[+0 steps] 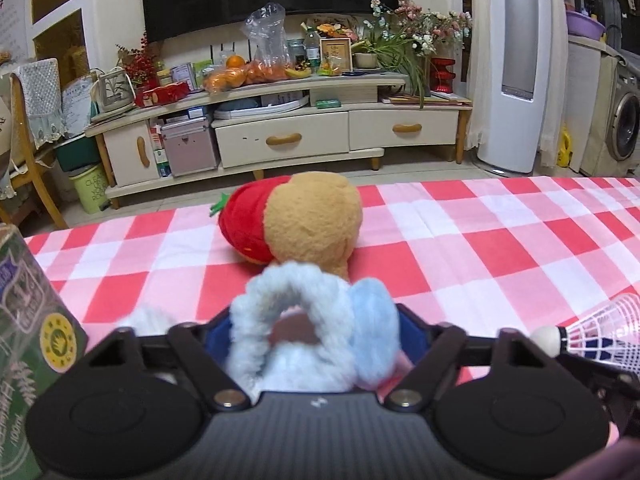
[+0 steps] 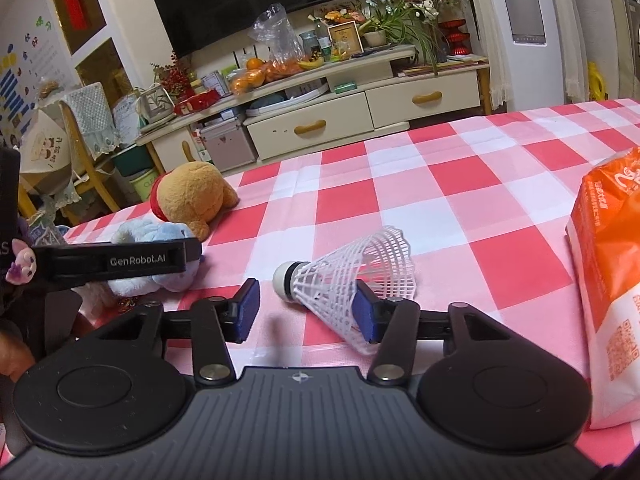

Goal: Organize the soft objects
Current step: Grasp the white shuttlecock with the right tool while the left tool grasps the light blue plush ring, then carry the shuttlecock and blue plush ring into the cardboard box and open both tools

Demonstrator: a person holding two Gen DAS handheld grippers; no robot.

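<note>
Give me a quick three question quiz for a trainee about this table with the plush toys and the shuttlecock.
1. True or false: the shuttlecock stands upright on its cork.
2. Which soft thing sits between the left gripper fingers? A) pale blue plush toy B) tan plush toy C) orange pack
3. Fill in: the tablecloth is checked in red, pink and ____.

Key:
1. False, it lies on its side by the open right gripper.
2. A
3. white

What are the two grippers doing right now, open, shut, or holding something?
Left gripper: shut on the fluffy blue plush toy.
Right gripper: open; the white shuttlecock lies on the checked tablecloth against one pad, not gripped.
</note>
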